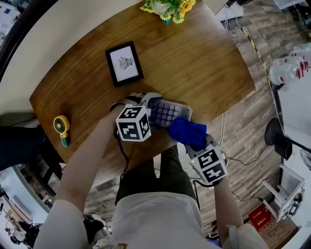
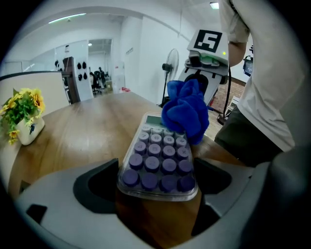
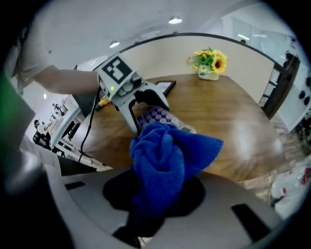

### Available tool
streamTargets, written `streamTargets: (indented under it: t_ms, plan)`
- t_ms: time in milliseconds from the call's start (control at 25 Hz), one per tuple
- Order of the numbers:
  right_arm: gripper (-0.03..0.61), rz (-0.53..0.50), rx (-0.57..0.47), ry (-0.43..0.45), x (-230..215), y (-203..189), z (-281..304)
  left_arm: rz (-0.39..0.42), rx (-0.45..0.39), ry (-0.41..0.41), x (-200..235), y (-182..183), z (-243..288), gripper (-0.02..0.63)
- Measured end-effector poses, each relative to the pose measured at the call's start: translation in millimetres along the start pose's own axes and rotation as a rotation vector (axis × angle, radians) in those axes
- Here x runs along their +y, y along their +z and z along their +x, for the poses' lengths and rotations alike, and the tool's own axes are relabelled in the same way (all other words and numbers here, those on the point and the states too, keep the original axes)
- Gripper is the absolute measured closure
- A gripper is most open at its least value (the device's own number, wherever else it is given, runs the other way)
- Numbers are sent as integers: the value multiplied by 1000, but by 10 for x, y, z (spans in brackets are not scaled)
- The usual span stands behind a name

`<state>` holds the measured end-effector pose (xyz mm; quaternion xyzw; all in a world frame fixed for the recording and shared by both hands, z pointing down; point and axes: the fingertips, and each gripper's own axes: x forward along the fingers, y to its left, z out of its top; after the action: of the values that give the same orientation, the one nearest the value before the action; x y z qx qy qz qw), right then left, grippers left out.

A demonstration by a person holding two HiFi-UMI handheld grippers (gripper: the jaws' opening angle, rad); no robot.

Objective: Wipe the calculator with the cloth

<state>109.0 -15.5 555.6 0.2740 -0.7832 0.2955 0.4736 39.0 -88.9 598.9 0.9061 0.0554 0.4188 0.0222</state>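
Beneath us a brown wooden table stands on plank flooring. Nearest us, our right gripper has its jaws clamped on a bunched blue cloth. The cloth rests against the right end of a clear-cased calculator with round purple keys. Our left gripper grips the calculator's left end, one jaw on each long edge, on the near part of the table. A small yellow fan lies to the left. Farther off we see a black-framed picture, then yellow flowers at the far edge.
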Motion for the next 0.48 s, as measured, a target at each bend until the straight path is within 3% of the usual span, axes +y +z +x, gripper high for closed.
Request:
streamTargets:
  t_ms: [80,200,280,360,480]
  plan:
    - [474,36,-97,-20,-139,261,-133,-2,-9,1,1,1,-11,140]
    - [471,57,-258,-120,-459,770,-320,-3,-23,5,4,14,-26,140]
    - [471,55,-309,-177,-615,1015,-325,-5,-37,6,-3,21,-25,140]
    - [471,69,-287,-182,-675,1096,-132,-4,-47,7,9,22,-20,140]
    - [471,65,-161,-160,-582,961,296,-5,-49,9,6,20,-18,140]
